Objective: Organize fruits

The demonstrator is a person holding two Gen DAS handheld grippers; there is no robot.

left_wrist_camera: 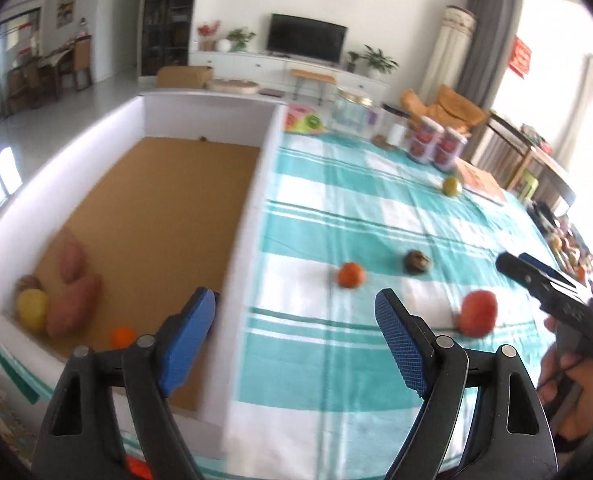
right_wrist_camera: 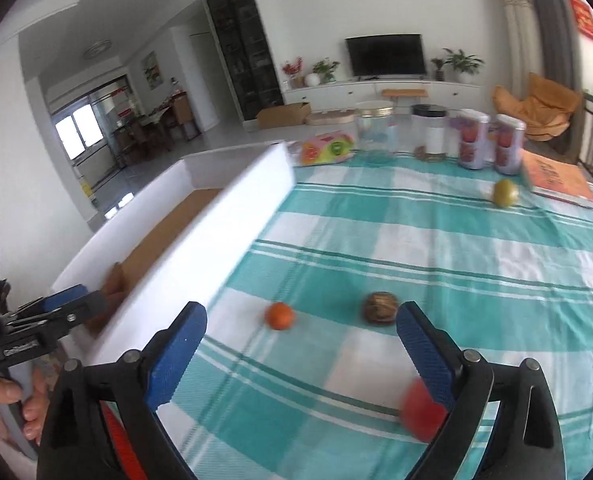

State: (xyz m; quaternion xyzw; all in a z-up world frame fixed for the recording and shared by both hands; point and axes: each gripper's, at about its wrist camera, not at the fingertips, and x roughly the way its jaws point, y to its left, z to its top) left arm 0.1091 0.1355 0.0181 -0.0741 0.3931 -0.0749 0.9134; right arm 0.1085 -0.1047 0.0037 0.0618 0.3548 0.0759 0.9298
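A white-walled box (left_wrist_camera: 252,184) with a brown floor sits at the left of the checked teal cloth (left_wrist_camera: 376,208). In it lie two sweet potatoes (left_wrist_camera: 74,300), a yellow fruit (left_wrist_camera: 32,308), a brown fruit behind it and a small orange (left_wrist_camera: 122,337). On the cloth lie an orange (left_wrist_camera: 351,275) (right_wrist_camera: 281,315), a brown fruit (left_wrist_camera: 418,262) (right_wrist_camera: 380,307), a red fruit (left_wrist_camera: 478,313) (right_wrist_camera: 420,416) and a yellow-green fruit (left_wrist_camera: 452,186) (right_wrist_camera: 505,193). My left gripper (left_wrist_camera: 296,340) is open and empty over the box's right wall. My right gripper (right_wrist_camera: 300,354) is open and empty; the red fruit lies under its right finger.
Glass jars (right_wrist_camera: 376,130), two printed cans (right_wrist_camera: 490,144), a colourful packet (right_wrist_camera: 326,148) and an orange book (right_wrist_camera: 558,178) stand along the table's far edge. The box wall (right_wrist_camera: 224,232) rises left of the right gripper. The other gripper and hand show at each view's side.
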